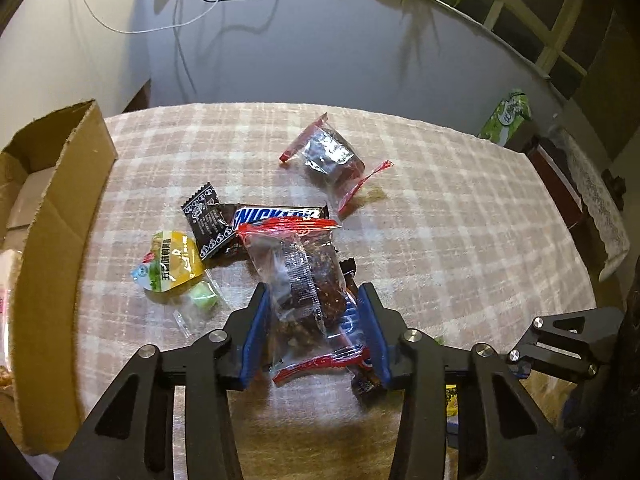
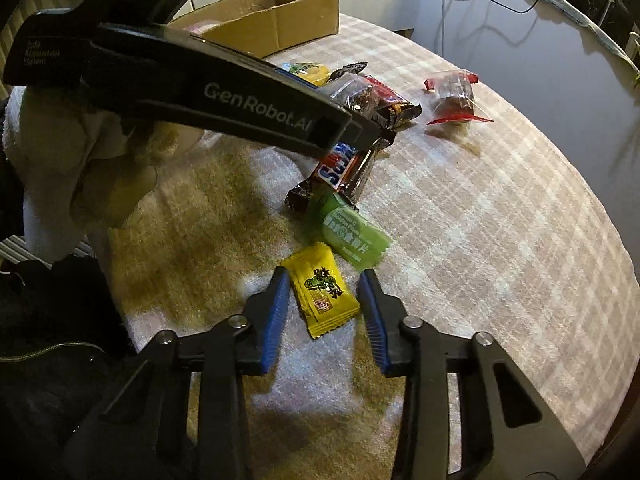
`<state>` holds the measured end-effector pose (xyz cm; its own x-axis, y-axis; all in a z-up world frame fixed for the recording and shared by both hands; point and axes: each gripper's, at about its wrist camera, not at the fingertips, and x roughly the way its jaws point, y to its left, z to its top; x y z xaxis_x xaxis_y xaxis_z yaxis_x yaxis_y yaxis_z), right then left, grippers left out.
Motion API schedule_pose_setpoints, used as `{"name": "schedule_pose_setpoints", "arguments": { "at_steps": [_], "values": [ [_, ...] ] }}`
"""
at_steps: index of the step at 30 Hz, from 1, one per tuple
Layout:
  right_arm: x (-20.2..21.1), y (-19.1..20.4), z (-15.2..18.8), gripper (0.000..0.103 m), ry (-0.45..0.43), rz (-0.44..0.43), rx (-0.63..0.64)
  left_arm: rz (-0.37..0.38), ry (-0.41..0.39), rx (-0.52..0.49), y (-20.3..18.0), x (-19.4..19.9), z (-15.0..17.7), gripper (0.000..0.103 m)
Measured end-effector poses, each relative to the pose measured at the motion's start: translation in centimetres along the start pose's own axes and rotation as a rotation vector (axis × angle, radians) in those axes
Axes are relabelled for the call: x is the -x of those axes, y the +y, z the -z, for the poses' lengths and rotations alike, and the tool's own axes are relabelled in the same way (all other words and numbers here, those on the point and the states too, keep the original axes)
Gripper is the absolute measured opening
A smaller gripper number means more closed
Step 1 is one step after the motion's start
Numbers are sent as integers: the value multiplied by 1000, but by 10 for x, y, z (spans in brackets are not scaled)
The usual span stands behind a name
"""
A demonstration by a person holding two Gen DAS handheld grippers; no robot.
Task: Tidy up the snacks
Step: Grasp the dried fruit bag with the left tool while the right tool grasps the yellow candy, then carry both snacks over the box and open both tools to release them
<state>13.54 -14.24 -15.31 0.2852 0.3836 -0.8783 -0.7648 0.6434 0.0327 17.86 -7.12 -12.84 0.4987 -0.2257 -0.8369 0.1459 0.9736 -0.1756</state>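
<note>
Straddling crinkly plastic: left gripper [image 1: 316,312] jaws touch a clear snack packet [image 1: 298,276]; right gripper [image 2: 324,300] jaws flank a flat yellow sachet [image 2: 322,290], narrowly apart.

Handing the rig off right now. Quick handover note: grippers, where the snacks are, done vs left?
Left gripper: jaws astride the clear red-edged snack pack atop the pile; grip not confirmed.
Right gripper: jaws either side of the yellow sachet, pads not yet pressing.
On the tablecloth: Snickers bar, black sachet, yellow jelly cup, second clear pack, green packet.
Cardboard box at left; contents barely visible.
Left: everything listed needs boxing.
</note>
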Motion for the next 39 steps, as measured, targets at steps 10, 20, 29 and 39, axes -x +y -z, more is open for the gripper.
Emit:
{"name": "schedule_pose_setpoints", "arguments": {
  "at_steps": [10, 20, 29, 39],
  "values": [
    [9, -7, 8, 26, 4, 5, -41, 20, -16, 4, 6, 10, 6, 32],
    [34, -20, 21, 25, -54, 16, -123, 44, -65, 37, 11, 32, 9, 32],
    [57, -26, 12, 25, -129, 35, -166, 45, -122, 34, 21, 61, 10, 32],
    [75, -13, -45, 25, -230, 37, -134, 11, -176, 66, 52, 91, 14, 32]
  ]
}}
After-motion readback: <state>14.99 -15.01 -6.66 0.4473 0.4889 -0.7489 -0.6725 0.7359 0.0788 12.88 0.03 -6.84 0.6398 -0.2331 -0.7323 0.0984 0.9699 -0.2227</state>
